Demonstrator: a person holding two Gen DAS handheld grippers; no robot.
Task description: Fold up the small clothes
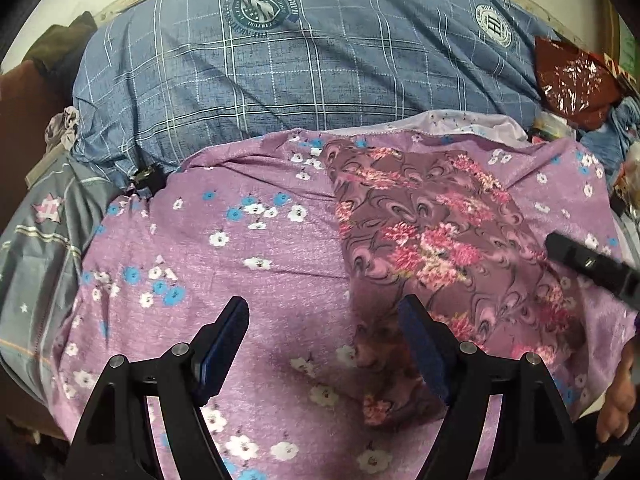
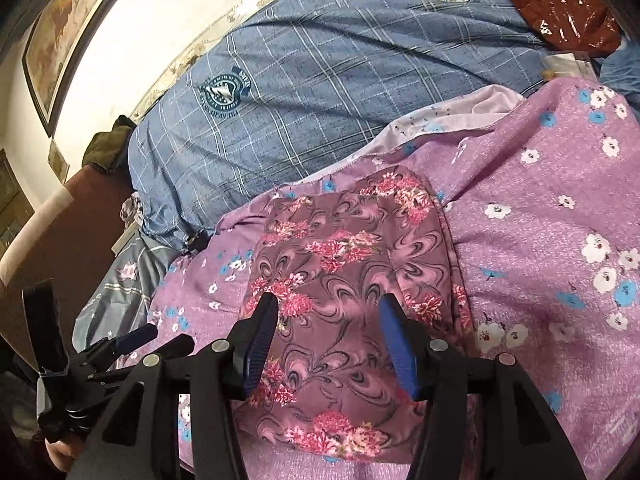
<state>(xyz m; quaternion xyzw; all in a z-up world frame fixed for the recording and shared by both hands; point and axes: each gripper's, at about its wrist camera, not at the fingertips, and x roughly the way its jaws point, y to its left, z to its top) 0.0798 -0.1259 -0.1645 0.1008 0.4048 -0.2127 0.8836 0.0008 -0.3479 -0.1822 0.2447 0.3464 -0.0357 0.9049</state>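
Observation:
A small mauve garment with pink flowers and swirls [image 1: 440, 236] lies flat in a folded rectangle on the purple flowered sheet [image 1: 224, 272]. It also shows in the right wrist view [image 2: 352, 280]. My left gripper [image 1: 324, 312] is open and empty, hovering over the sheet at the garment's left edge, its right finger over the cloth. My right gripper [image 2: 328, 304] is open and empty, hovering above the near half of the garment. Its black body [image 1: 592, 268] enters the left wrist view from the right. The left gripper [image 2: 136, 336] shows at the lower left of the right wrist view.
A big blue plaid duvet [image 1: 300, 68] is bunched behind the sheet. A red shiny plastic bag [image 1: 572, 80] lies at the back right with clutter. A grey starred sheet [image 1: 36, 240] and a brown headboard [image 2: 60, 240] are on the left.

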